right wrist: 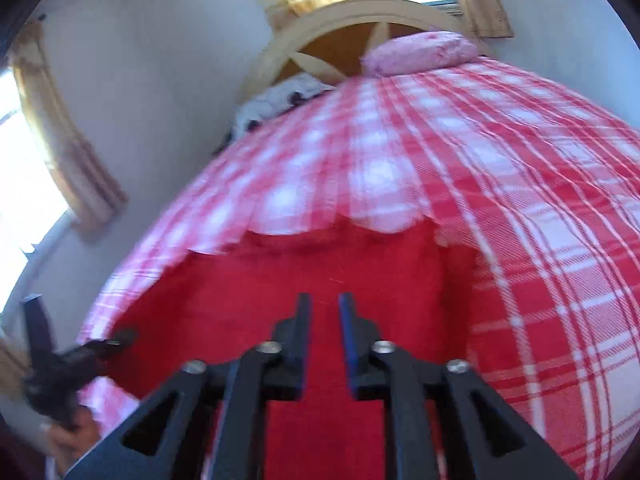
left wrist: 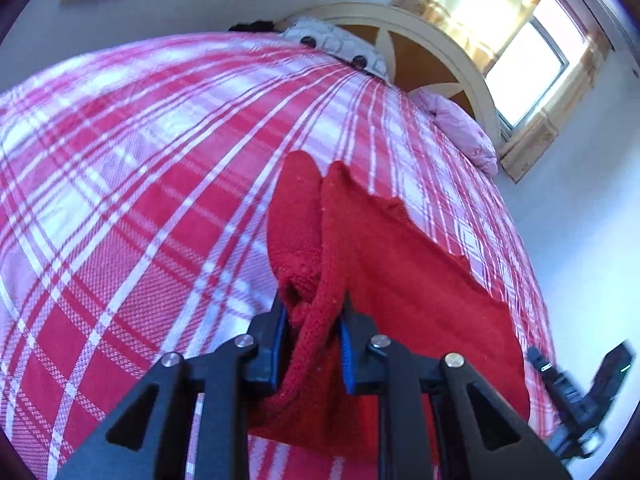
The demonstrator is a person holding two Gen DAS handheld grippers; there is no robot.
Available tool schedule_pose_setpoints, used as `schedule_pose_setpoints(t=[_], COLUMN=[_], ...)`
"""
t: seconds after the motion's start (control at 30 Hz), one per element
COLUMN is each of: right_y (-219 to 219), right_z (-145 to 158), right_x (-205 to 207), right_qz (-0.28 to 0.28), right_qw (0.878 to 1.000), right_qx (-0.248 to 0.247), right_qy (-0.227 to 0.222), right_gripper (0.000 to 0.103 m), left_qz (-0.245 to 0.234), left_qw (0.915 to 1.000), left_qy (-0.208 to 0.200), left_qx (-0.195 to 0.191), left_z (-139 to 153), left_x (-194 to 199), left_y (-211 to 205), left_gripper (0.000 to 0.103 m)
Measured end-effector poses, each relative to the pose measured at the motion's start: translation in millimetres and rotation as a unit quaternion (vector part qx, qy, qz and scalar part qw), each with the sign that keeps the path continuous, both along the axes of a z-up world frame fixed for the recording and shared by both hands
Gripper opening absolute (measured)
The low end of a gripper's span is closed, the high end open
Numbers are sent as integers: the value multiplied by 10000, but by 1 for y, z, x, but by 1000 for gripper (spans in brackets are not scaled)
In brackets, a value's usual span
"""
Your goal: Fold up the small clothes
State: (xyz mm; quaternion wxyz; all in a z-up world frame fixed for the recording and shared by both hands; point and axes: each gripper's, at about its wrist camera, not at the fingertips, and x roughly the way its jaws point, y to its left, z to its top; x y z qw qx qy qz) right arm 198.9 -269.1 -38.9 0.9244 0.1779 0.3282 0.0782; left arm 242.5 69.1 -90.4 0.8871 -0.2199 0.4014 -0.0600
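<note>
Left gripper [left wrist: 313, 314] had its fingers clenched on a bunched knit edge of the red sweater [left wrist: 400, 280], lifted off the bed [left wrist: 120, 184]. Right gripper [right wrist: 324, 312] was released, nothing between its fingers, hovering over the sweater's flat part. Scalloped hem lay ahead of the right fingers; open checked bedspread beyond and right. Pink pillow [right wrist: 420, 50] sat far ahead by the headboard [right wrist: 320, 36].

We see our left gripper [left wrist: 314, 316] and right gripper [right wrist: 324, 316] alike: matte black angular linkage arms with triangular cut-outs, silver round pivot screws [left wrist: 379, 340] behind the fingers, and ribbed blue pads [left wrist: 346, 346] lining the inner faces.
</note>
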Motion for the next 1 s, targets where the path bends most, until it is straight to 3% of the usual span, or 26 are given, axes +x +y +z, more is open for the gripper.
schedule_pose_setpoints(t=[0.07,0.17,0.3,0.47,0.7,0.9,1.0], right_y=[6,5,-12,-30,-19,5,23], right_z=[9,8,-11,-38,-54,-67,-66], right_x=[1,7,12,20,62,103,116], right_qz=[235,563,561,517,712,1035,1157], right_qw=[9995,9954,9835,9613,9553,9401,9494], right_qx=[211,771,1709,2687,2749,3054,2637], right_qy=[-78,49,180,320,819,1109,1252], right_gripper=[68,68,68,68,69,70,76], left_qz=[-94,-334,-768,-1280,-1546,-1572,-1608], left_qw=[9997,9974,9889,9768,9612,9587,9564], left_qy=[-152,-455,-813,-808,-839,-882,-907], left_qx=[151,443,976,1514,2124,2200,2262], left_z=[10,27,37,19,0,-1,-3], left_x=[-3,-13,-26,-34,-40,-45,-46], left_y=[-15,-43,-86,-133,-155,-160,-165], left_gripper=[23,23,23,23,23,23,23])
